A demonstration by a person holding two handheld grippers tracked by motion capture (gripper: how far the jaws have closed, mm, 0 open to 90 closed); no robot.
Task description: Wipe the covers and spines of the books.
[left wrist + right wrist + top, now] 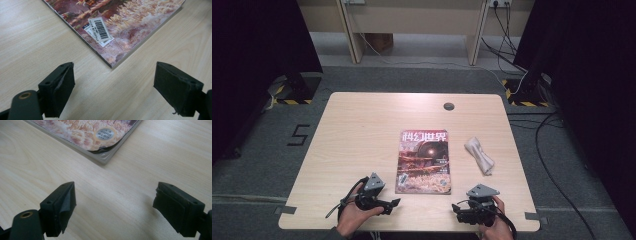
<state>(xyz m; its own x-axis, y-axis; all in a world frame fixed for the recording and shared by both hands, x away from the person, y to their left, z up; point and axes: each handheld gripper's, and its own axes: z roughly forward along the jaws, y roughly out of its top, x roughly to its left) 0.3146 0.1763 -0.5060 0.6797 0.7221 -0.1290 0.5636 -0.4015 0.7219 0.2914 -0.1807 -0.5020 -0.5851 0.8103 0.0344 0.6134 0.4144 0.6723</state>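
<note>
A magazine [424, 161] with a reddish cover lies flat in the middle of the wooden table [362, 130]. My left gripper [393, 204] rests near the table's front edge, just left of the magazine's near left corner [111, 65], jaws wide open and nothing between them. A barcode sticker [100, 28] shows on that corner. My right gripper [455, 207] sits open at the front edge, right of the magazine's near right corner [103, 160], also holding nothing.
A crumpled white cloth [479, 155] lies on the table to the right of the magazine. A round cable hole [449, 106] sits near the far edge. Cables and stand bases lie on the floor beyond the table.
</note>
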